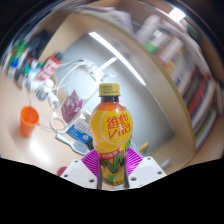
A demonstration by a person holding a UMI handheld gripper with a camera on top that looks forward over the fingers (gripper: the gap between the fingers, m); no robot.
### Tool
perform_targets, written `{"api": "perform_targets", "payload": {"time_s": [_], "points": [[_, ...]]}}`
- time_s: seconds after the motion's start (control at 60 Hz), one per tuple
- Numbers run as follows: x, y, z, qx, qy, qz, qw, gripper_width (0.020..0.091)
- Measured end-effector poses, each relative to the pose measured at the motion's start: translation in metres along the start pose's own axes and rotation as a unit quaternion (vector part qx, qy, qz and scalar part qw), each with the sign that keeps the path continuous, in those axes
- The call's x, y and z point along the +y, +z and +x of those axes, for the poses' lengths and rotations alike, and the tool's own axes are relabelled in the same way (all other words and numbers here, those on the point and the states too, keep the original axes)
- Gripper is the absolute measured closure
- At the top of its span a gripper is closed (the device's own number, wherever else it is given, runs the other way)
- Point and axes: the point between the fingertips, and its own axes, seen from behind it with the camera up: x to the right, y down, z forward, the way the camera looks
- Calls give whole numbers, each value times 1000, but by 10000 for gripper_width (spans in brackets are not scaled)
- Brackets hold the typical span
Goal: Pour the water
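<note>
Evidently the gripper (112, 172) has closed its fingers on the yellow drink bottle (112, 135), held upright with its cap on. The orange cup (29, 120) sits at nine o'clock on the pale table (50, 150); next comes carrying it across. Shelves (190, 80) line the room.

A single wide-angle camera riding on the handheld gripper (113, 172) looks forward along its two fingers, very close to a yellow-capped juice bottle (112, 140) that fills the centre. The view is tilted hard, so the wooden table (40, 150) slants away behind the bottle, with ceiling lights (100, 42) and shelving curving around the far background
</note>
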Motion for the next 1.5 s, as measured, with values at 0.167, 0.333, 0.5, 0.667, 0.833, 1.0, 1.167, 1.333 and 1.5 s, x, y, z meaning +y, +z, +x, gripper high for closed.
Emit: {"api": "perform_targets", "payload": {"time_s": [0.167,0.333,0.5,0.667,0.833,1.0,1.167,1.333,1.5], "points": [[-65,41,-49,35,-383,74,920,806],[-90,60,-80,41,-602,97,791,805],[-110,63,-91,46,-670,111,732,803],[-113,63,-101,39,-669,116,733,804],[-128,63,-84,18,-501,135,855,803],[-104,49,-30,-30,-25,108,993,802],[-24,28,-34,-71,287,67,953,777],[37,29,-79,-110,385,30,916,774],[69,39,-106,-127,401,15,907,764]]}}
